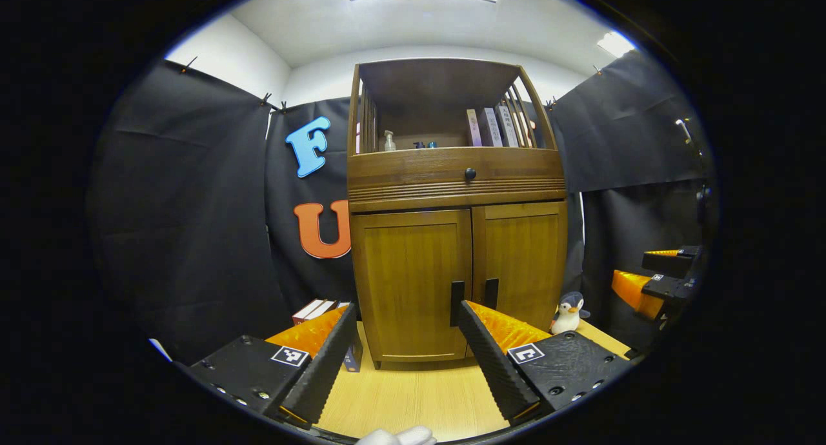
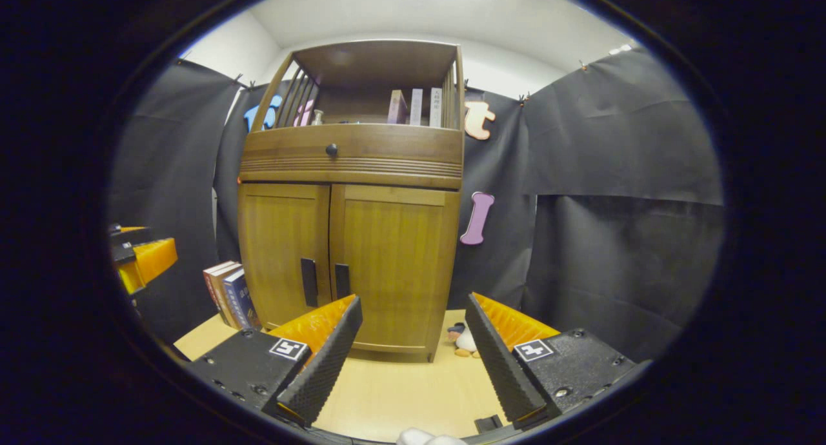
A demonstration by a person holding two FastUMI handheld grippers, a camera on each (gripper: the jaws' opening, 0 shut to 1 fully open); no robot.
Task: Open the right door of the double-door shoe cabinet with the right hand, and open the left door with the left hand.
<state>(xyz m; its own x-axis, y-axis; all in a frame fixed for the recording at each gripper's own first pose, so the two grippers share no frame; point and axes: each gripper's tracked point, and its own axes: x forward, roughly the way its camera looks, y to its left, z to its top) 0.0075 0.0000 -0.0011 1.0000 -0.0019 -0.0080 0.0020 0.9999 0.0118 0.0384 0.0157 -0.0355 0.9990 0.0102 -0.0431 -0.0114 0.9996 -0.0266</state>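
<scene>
A brown wooden shoe cabinet [image 1: 457,193] [image 2: 352,174] stands on a light wooden floor, both lower doors closed. Its left door [image 1: 413,284] [image 2: 284,251] and right door [image 1: 521,261] [image 2: 393,264] each carry a dark vertical handle at the centre seam [image 1: 457,303] [image 2: 342,280]. My left gripper [image 1: 406,306] is open, a short way in front of the left door, its right finger tip overlapping the left handle in the view. My right gripper [image 2: 413,300] is open in front of the right door, apart from it. The right gripper [image 1: 658,280] also shows far right in the left gripper view.
Above the doors is a drawer with a dark knob [image 1: 470,173] and an open shelf with books and a small bottle. Books [image 2: 227,290] lean beside the cabinet's left side. A penguin toy [image 1: 568,313] sits at its right side. Black cloth walls surround the booth.
</scene>
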